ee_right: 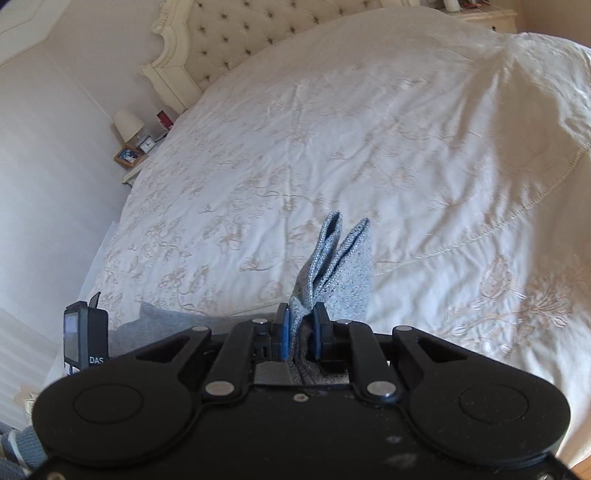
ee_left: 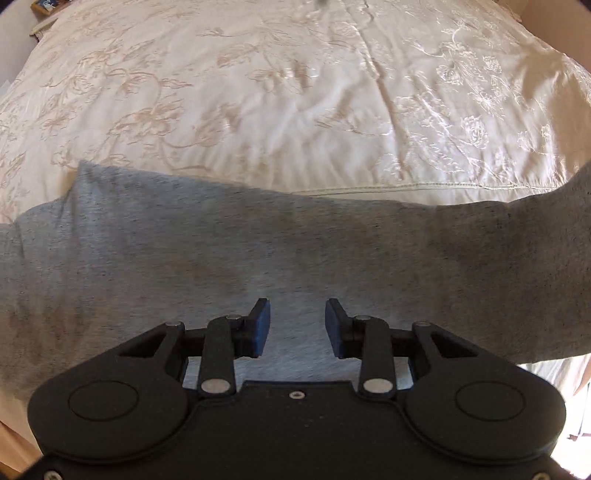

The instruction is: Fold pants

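Grey heathered pants (ee_left: pixel 258 251) lie flat across the near part of the bed, spanning the left wrist view from left to right. My left gripper (ee_left: pixel 297 314) is open and empty, hovering just above the grey fabric. My right gripper (ee_right: pixel 302 319) is shut on the pants' end (ee_right: pixel 340 269): a bunched fold of grey fabric sticks up past the blue pads. The rest of the pants shows as a grey strip at lower left of the right wrist view (ee_right: pixel 162 325).
The bed has a cream embroidered bedspread (ee_left: pixel 258 92), (ee_right: pixel 369 147). A tufted headboard (ee_right: pixel 236 33) stands at the back. A nightstand (ee_right: pixel 136 155) with a lamp, clock and picture frame stands left of the bed. The other gripper's device (ee_right: pixel 83 332) shows at left.
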### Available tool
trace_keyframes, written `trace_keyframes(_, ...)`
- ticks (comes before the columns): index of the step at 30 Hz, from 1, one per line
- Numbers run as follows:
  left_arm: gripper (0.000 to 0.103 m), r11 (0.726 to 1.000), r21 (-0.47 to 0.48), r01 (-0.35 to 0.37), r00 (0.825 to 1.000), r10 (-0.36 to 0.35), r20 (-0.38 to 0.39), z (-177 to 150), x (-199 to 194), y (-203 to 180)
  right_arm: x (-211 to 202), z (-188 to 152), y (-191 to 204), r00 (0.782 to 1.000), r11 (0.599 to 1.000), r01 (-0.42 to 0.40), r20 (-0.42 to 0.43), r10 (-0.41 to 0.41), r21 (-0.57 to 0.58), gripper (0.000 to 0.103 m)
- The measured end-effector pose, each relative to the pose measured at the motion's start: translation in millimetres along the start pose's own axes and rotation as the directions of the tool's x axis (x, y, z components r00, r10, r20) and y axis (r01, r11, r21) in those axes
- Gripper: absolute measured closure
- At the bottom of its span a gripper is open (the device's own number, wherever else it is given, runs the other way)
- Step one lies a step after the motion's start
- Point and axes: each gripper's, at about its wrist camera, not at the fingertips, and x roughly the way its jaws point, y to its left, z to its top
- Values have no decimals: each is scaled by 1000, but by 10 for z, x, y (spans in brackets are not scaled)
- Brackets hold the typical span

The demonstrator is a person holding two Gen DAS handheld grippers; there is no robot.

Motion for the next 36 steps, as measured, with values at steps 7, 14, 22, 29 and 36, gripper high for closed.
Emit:
trace_keyframes(7,60,997,9,-82,996,81,40,-324,-311,998,669,-378,1484,990,988,-133,-49,130,-79,89)
trace_keyframes(14,60,991,9,-136,990,135,49,-377,-404,1651,1881,-1128,2430,974,980,-133,-201,102,-147,85)
trace_keyframes(22,60,998,15,-66,993,64,102,-270,-521,1665,1989,-1263,2424,972,985,-156,-190,139,-74,77)
trace_keyframes(29,60,993,112,40,996,-49,73,-118,-294,1081,1974,-789,1641,988,988,117,-92,-127,-104,77)
trace_keyframes(36,58,979,199,-35,998,46,-48,-417,165,629,2544,-448,879,949,971,221,-208,-237,-97,103)
